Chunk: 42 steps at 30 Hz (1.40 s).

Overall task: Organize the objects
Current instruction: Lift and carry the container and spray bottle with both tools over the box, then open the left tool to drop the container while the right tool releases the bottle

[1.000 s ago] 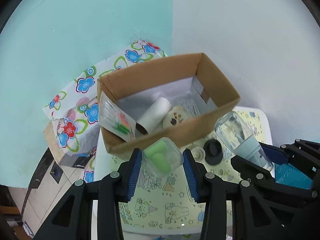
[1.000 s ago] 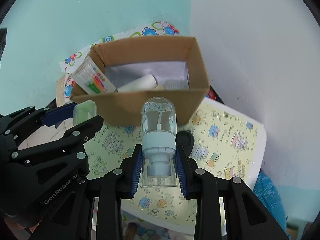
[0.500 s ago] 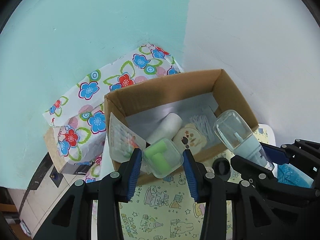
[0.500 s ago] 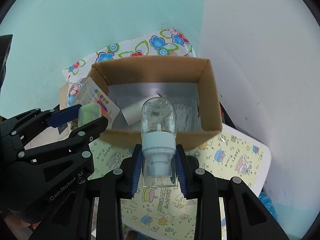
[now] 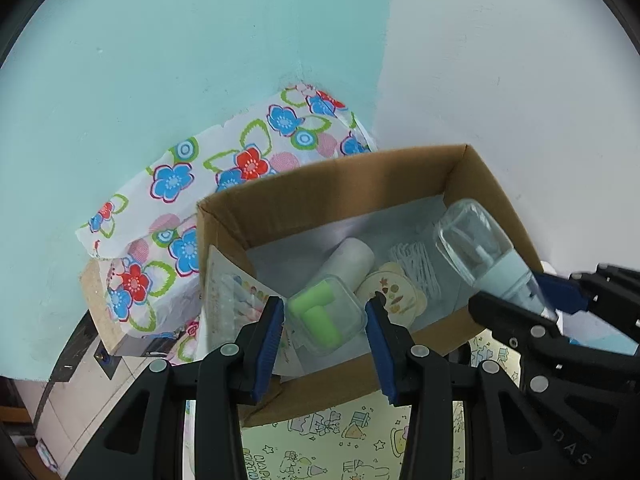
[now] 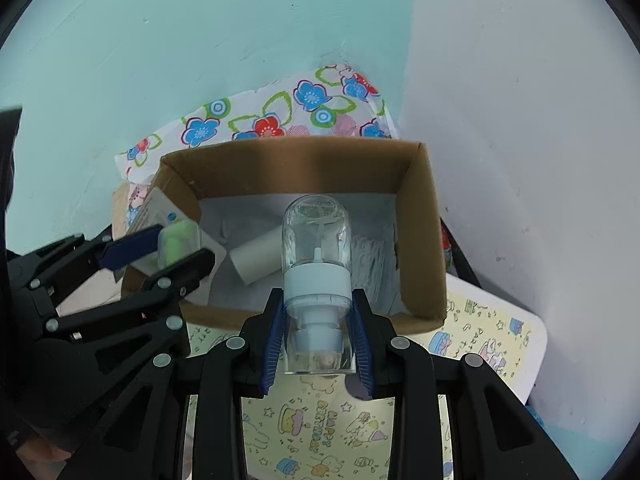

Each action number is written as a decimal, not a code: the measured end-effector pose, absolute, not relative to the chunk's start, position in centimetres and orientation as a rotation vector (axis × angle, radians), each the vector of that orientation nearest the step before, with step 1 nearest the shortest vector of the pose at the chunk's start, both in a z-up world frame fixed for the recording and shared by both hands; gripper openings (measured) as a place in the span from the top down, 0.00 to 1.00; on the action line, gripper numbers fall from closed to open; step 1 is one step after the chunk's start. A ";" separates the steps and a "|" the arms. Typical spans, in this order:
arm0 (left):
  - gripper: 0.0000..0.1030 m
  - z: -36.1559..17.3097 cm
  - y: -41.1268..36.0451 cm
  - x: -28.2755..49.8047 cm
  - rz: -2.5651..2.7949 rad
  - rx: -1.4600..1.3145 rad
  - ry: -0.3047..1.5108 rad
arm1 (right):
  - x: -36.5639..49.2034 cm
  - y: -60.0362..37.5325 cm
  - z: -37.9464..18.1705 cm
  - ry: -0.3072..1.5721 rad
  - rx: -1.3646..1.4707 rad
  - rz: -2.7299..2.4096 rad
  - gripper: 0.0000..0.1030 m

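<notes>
left hand-held gripper (image 5: 325, 320) clamps an earplug case (image 5: 325, 318), right hand-held gripper (image 6: 318, 340) clamps a pump bottle (image 6: 316, 264).

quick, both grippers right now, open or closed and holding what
Left gripper: closed on the clear earplug case.
Right gripper: closed on the clear pump bottle.

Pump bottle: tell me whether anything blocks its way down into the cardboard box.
The pump bottle in the right hand-held gripper hangs over the open cardboard box. No lid. A white roll and a packet of white sticks lie on the floor beneath.
</notes>
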State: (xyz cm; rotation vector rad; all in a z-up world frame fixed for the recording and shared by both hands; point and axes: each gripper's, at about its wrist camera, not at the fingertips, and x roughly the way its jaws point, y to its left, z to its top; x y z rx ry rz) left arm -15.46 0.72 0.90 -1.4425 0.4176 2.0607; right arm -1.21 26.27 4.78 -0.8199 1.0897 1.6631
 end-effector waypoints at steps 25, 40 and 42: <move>0.09 2.8 -0.4 -14.6 2.178 -1.366 0.478 | 0.7 26.4 4.3 1.093 -0.766 1.630 0.66; 0.09 2.6 -1.9 -15.7 2.202 -1.409 0.427 | -0.6 27.6 5.1 1.007 -0.783 1.573 0.38; 0.09 2.8 -2.2 -15.9 2.188 -1.420 0.386 | -0.2 27.5 5.2 0.999 -0.764 1.555 0.26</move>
